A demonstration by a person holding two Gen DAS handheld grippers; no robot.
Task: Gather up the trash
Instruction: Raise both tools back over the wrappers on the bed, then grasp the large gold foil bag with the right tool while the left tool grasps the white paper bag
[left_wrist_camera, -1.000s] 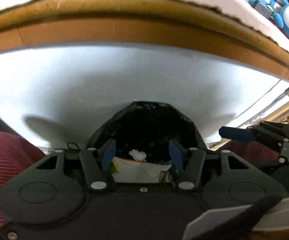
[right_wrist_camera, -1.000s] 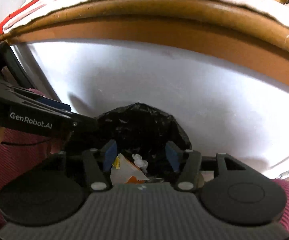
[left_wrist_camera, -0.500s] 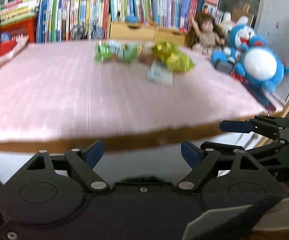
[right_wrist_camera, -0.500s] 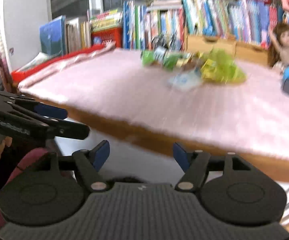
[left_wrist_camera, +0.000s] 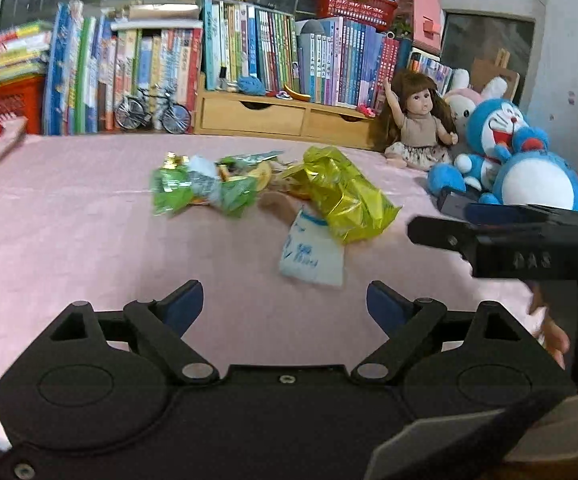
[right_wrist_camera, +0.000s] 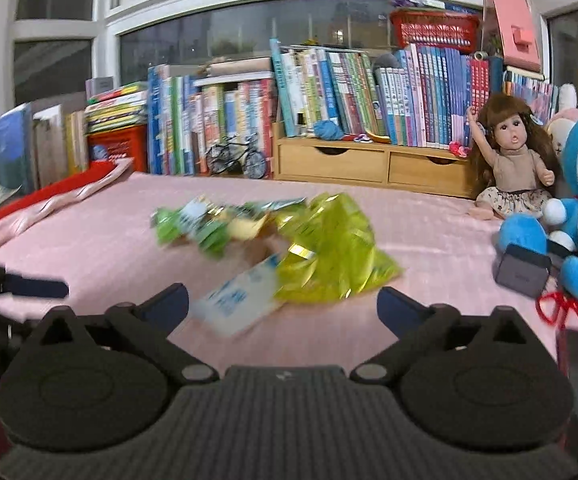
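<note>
A heap of trash lies mid-table on the pink cloth (left_wrist_camera: pixel 69 240): a crinkled yellow wrapper (left_wrist_camera: pixel 341 196), green wrappers (left_wrist_camera: pixel 193 190) and a white-and-blue packet (left_wrist_camera: pixel 313 250). The right wrist view shows the same yellow wrapper (right_wrist_camera: pixel 329 248), green wrappers (right_wrist_camera: pixel 201 224) and white packet (right_wrist_camera: pixel 237 304). My left gripper (left_wrist_camera: pixel 285 306) is open and empty, short of the packet. My right gripper (right_wrist_camera: pixel 283 306) is open and empty, with the packet just beyond its left finger. The right gripper's body (left_wrist_camera: pixel 521 244) shows at the left view's right edge.
Books (left_wrist_camera: pixel 249 52) and a wooden drawer unit (left_wrist_camera: pixel 273 114) line the back of the table. A doll (left_wrist_camera: pixel 413 120) and blue plush toys (left_wrist_camera: pixel 529 164) sit at the right, with a small dark box (right_wrist_camera: pixel 523 270) before them. A toy bicycle (left_wrist_camera: pixel 153 110) stands at the back.
Both grippers rose from the black trash bag below the table edge to above the tabletop. Their jaws opened wider, and the trash heap came into view.
</note>
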